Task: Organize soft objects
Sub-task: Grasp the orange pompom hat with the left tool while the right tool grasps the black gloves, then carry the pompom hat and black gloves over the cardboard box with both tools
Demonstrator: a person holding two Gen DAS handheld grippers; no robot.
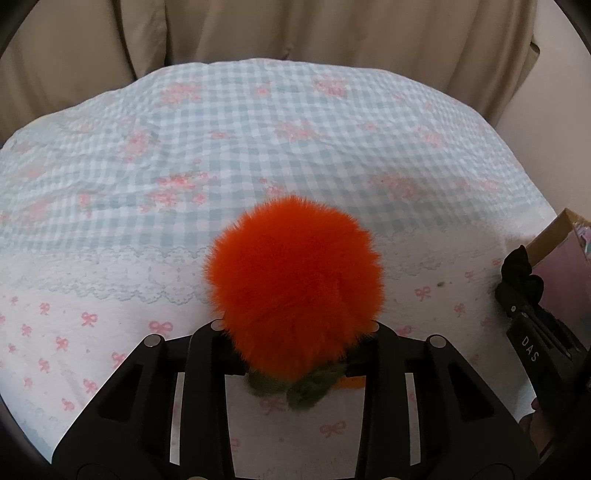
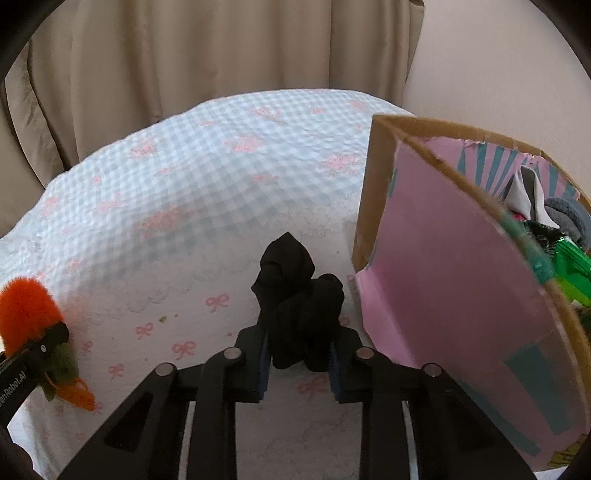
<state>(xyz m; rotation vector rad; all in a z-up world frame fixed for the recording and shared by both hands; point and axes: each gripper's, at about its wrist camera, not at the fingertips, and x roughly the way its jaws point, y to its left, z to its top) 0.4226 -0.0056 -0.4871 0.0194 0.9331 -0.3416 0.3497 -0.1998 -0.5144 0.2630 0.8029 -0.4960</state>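
Black jaws of the left gripper (image 1: 295, 363) are closed on an orange pompom (image 1: 293, 282); its green felt leaves (image 1: 295, 387) and an orange tag hang below the pinch. Right wrist view shows the same pompom (image 2: 27, 314) clamped at the far left edge, held above the cloth.

Right gripper (image 2: 299, 363) is clamped on a bunched black sock (image 2: 299, 302), which rises upright between the blue-padded fingers (image 2: 264, 365). In the left wrist view, sock and right gripper (image 1: 521, 291) sit at the right edge, just beside the box.

Surface: a bedspread (image 1: 110, 325), white near the grippers with small pink bows, then a lace band, then a blue-white check with pink flower prints (image 2: 207, 158) farther off. Fabric is puckered and lightly wrinkled.

Cardboard box (image 2: 454, 266), pink-faced with teal stripes, stands on the spread to the right, near the sock. Inside it: grey, white and green soft items (image 2: 554, 221), only partly visible.

Beyond the spread hangs a beige curtain (image 1: 295, 29) in folds. Plain pale wall (image 2: 498, 74) at the far right.
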